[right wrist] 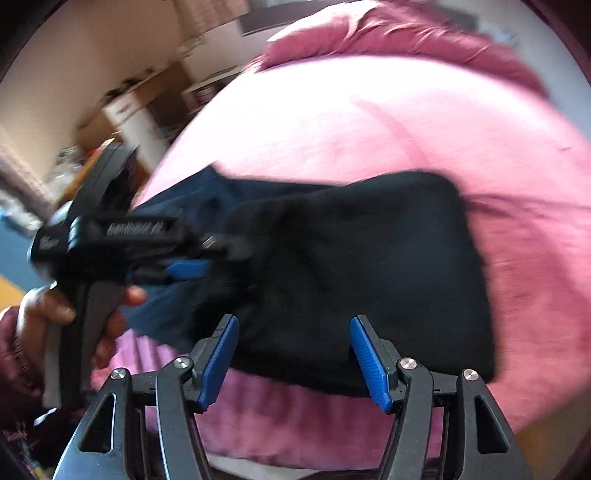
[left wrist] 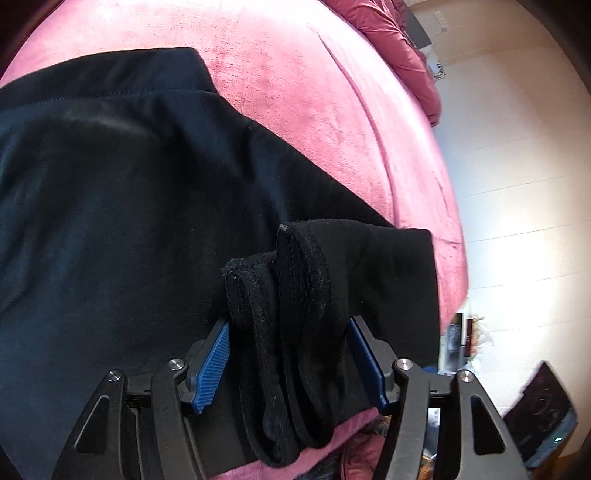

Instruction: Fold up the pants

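Note:
Black pants (left wrist: 122,206) lie folded on a pink bed cover (left wrist: 295,85). In the left wrist view my left gripper (left wrist: 290,360) has its blue pads wide apart, with the bunched waistband or cuff edge (left wrist: 291,295) lying between them, not pinched. In the right wrist view the pants (right wrist: 369,266) form a folded dark bundle on the bed. My right gripper (right wrist: 295,354) is open just before the bundle's near edge and holds nothing. The left gripper (right wrist: 184,267), held by a hand (right wrist: 40,314), shows at the left against the bundle's left end.
The bed edge (left wrist: 436,206) drops to a pale floor (left wrist: 517,184) on the right. A crumpled pink blanket (right wrist: 406,33) lies at the far end. Cardboard boxes and clutter (right wrist: 122,110) stand left of the bed. A dark device (left wrist: 539,417) sits on the floor.

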The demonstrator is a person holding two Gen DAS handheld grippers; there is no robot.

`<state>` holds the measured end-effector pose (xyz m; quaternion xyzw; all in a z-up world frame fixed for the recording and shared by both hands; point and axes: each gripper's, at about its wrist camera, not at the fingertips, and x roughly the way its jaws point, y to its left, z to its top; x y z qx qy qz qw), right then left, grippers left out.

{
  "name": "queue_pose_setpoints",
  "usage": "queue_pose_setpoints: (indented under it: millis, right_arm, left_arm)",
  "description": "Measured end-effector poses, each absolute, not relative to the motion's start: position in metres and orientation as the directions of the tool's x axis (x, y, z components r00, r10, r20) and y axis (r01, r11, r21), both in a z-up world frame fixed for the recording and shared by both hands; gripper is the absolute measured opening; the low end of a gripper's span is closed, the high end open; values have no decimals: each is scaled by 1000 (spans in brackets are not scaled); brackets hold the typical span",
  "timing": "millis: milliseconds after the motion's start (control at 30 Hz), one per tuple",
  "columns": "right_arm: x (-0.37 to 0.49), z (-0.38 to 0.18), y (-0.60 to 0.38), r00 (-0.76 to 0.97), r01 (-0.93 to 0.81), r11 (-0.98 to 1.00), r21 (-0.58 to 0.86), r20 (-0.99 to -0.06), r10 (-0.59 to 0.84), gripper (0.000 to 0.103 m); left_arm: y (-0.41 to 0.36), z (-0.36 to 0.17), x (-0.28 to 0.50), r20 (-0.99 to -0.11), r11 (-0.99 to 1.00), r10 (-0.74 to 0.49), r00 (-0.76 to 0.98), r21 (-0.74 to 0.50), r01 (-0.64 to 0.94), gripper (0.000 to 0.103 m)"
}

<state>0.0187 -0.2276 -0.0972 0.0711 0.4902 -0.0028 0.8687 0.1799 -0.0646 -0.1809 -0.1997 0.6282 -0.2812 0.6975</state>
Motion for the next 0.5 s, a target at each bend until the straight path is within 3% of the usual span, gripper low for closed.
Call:
queue_pose_setpoints:
  millis: [100,200,500]
  right_arm:
    - [18,-87,-233,537,127,992,26,-843,-46,64]
    - [17,-82,-238,541,179,984,-26,-832,-120,64]
    - [2,-64,-256,557,235,965,-114,-798,-229,64]
  left_arm:
    - [-79,-174,182,-787,777,-614,60,-589,221,28]
    - [-83,-173,180,-802,788,-591,86,-551,274,19]
    - [-68,-138,174,-787,789,-585,196,-496,362,17]
